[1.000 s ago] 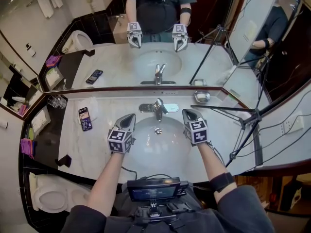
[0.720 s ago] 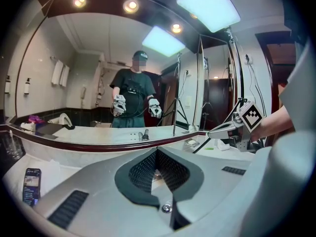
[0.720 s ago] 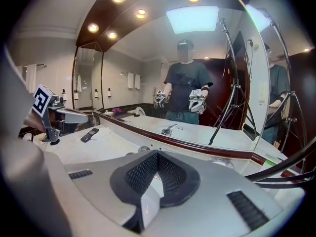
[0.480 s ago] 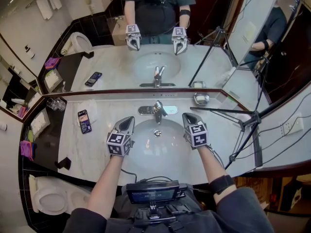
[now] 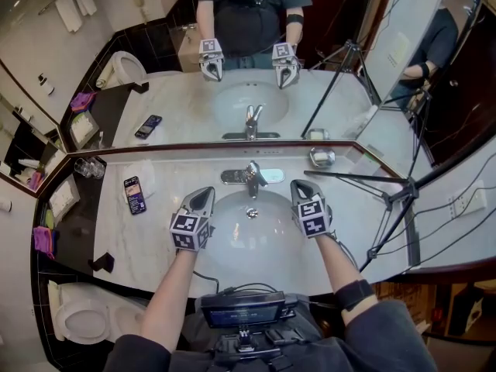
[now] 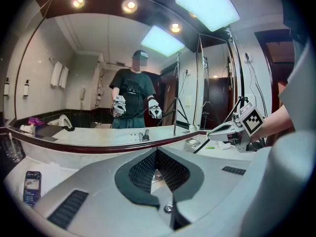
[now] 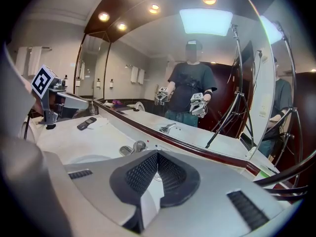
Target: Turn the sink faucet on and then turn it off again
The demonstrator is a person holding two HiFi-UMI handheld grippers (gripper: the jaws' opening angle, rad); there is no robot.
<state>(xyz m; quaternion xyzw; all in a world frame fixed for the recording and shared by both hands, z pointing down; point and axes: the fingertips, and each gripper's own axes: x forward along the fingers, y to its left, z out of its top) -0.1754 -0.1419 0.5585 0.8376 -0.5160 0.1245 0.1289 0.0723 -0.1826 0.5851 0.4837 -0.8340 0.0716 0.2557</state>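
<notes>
The chrome faucet (image 5: 252, 175) stands at the back of the white sink basin (image 5: 246, 242), its lever pointing toward me; I see no water running. My left gripper (image 5: 206, 194) hovers over the basin's left side, shut and empty, apart from the faucet. Over the right side my right gripper (image 5: 300, 186) is also shut with nothing held. In the right gripper view the faucet (image 7: 134, 147) shows left of the shut right gripper (image 7: 158, 154). In the left gripper view the shut left gripper (image 6: 157, 152) hides most of the faucet.
A phone (image 5: 135, 194) lies on the marble counter left of the sink, with glasses (image 5: 89, 167) behind it. A soap dish (image 5: 321, 157) sits at the back right. A tripod (image 5: 387, 196) stands right of the counter. The mirror runs behind, and a toilet (image 5: 77, 320) is at lower left.
The right gripper has rolled a little about its own axis. Both hands keep their places over the basin.
</notes>
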